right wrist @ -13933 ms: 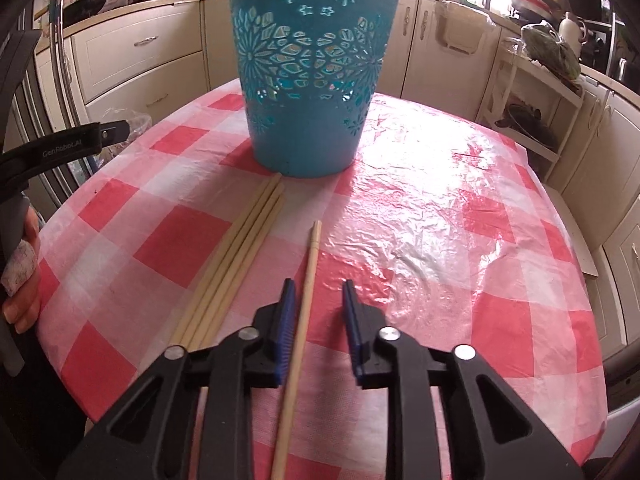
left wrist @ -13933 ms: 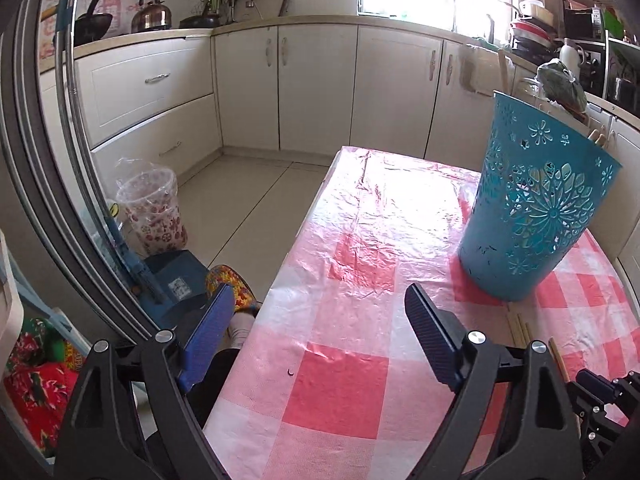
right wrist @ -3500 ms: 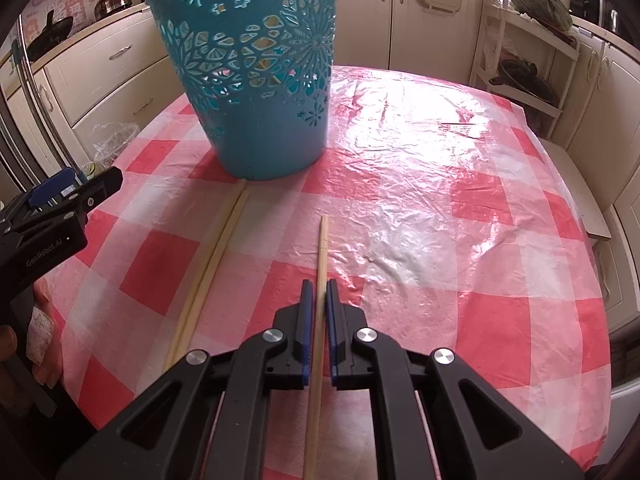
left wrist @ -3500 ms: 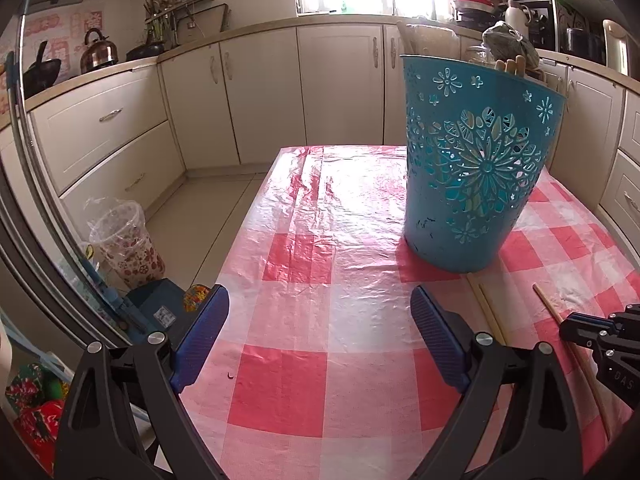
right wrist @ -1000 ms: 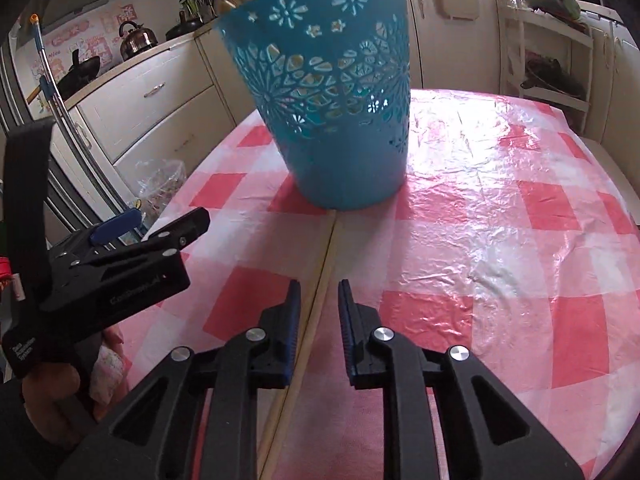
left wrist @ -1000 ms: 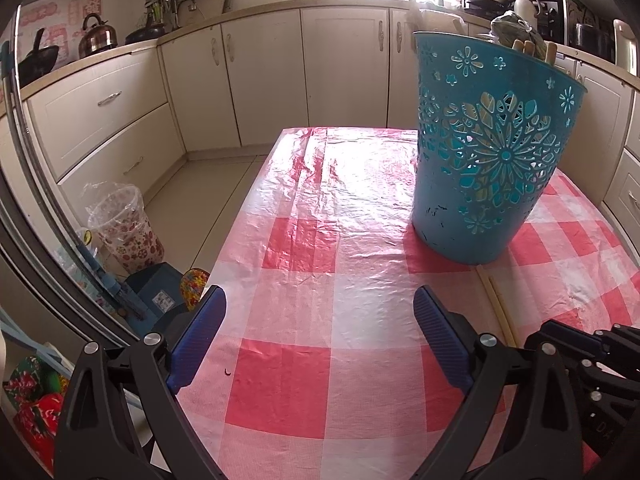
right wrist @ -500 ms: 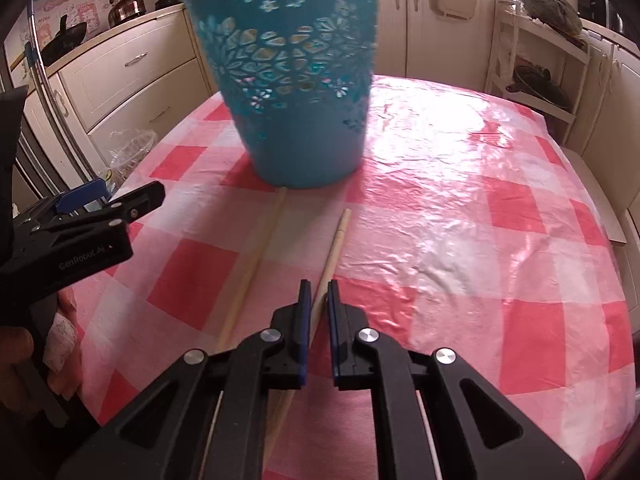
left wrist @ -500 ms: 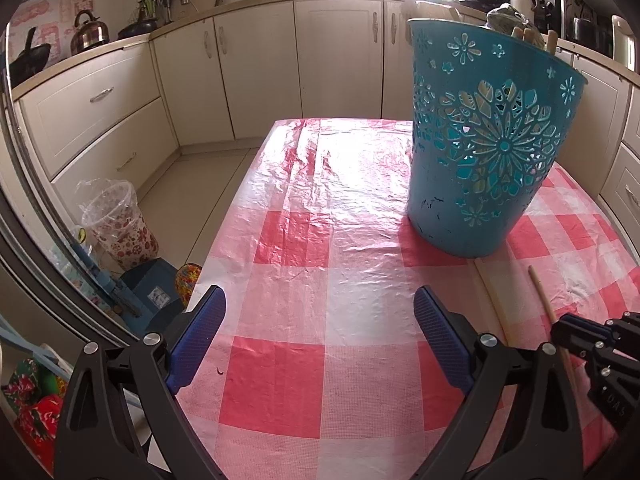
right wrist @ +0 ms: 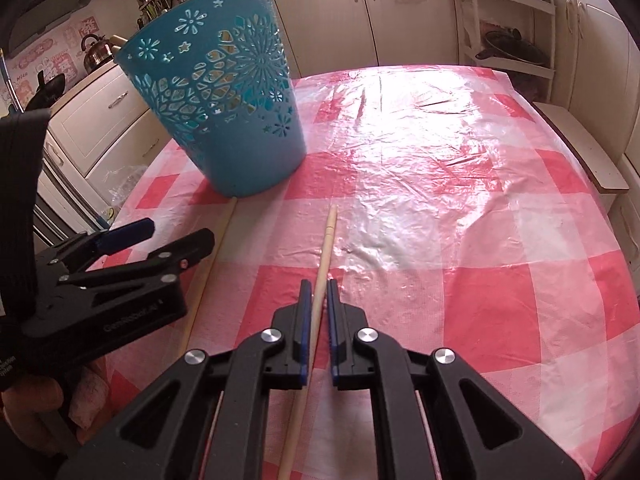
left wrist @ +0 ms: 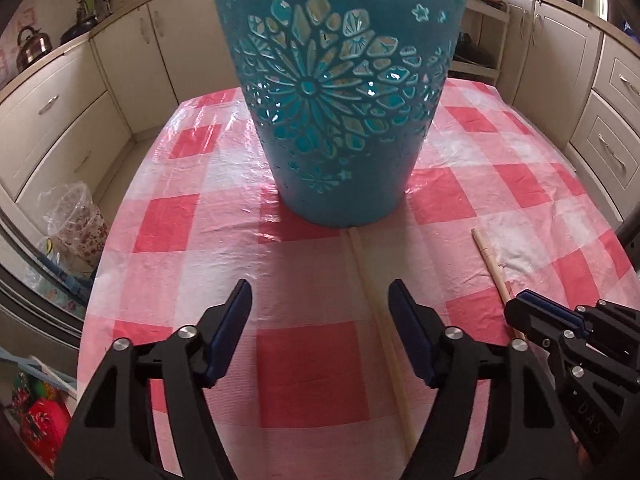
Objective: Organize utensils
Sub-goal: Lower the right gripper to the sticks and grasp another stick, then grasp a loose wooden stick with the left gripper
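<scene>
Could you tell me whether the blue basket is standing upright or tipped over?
Upright: the blue basket stands on its base on the checked tablecloth, rim uppermost.

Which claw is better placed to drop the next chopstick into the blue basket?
Right. The right claw is shut on a chopstick, its tip aimed toward the basket. The left claw is open, with the other chopstick not gripped.
</scene>
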A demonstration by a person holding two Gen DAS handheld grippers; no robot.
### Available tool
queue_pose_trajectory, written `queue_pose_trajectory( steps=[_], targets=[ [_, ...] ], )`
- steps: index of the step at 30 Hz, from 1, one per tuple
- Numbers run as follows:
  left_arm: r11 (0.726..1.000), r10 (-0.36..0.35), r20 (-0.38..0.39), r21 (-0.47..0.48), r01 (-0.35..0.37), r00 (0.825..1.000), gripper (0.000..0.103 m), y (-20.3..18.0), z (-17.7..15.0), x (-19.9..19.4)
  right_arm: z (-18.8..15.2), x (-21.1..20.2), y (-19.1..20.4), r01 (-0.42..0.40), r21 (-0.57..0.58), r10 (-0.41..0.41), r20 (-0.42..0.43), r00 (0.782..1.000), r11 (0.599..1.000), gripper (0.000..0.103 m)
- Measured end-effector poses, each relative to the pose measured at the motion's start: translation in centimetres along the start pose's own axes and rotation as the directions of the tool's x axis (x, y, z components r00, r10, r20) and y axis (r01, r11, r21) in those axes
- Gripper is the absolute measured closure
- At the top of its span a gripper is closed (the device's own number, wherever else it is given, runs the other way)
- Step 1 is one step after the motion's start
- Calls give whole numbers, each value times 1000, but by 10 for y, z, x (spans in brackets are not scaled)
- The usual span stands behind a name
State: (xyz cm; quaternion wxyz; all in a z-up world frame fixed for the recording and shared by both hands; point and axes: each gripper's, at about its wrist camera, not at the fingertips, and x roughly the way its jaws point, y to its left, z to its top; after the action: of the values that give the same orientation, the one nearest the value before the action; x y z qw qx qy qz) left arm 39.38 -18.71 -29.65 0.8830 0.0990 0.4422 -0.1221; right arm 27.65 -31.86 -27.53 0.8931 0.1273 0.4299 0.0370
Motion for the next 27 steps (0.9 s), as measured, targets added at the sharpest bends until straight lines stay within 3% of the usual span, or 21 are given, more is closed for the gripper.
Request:
queue_pose_trajectory(
  steps=[4, 6, 8, 17, 19, 21, 25, 27],
  targets=[
    [1000, -7, -16, 5, 7, 1000, 62, -9, -3, 4, 1, 0, -1, -9, 11, 9, 5, 1000, 1000, 94],
    [1000, -19, -16, 6, 19, 1000, 84, -13, -5, 3, 1, 1, -2, -16, 16, 16, 7, 1000, 1000, 94],
    [1000, -25, -21, -5, 25, 999, 96, -13, -8, 1, 2, 1, -3, -18, 18, 18, 6, 1000, 1000, 94],
    [997, -71, -26, -35, 70, 997, 98, 6, -35, -21, 0, -1, 3, -29, -3, 29, -7, 1000, 1000, 93],
    [997, -67, -38, -36, 66, 997, 98, 9, -33, -19, 2, 0, 3, -25, 5, 25, 3, 1000, 1000, 77],
    [997, -61, -46, -46, 59, 997, 98, 11, -28, -16, 4, 2, 4, -15, 4, 15, 16, 1000, 1000, 73],
    [998, -47, -47, -46, 45, 998, 97, 9, -22, -10, 5, 5, 8, 1, -23, 0, 22, 1000, 1000, 73],
    [998, -45, -48, -52, 42, 998, 97, 10, -19, -8, 4, 5, 12, 37, -52, -36, 28, 999, 998, 83]
  ],
)
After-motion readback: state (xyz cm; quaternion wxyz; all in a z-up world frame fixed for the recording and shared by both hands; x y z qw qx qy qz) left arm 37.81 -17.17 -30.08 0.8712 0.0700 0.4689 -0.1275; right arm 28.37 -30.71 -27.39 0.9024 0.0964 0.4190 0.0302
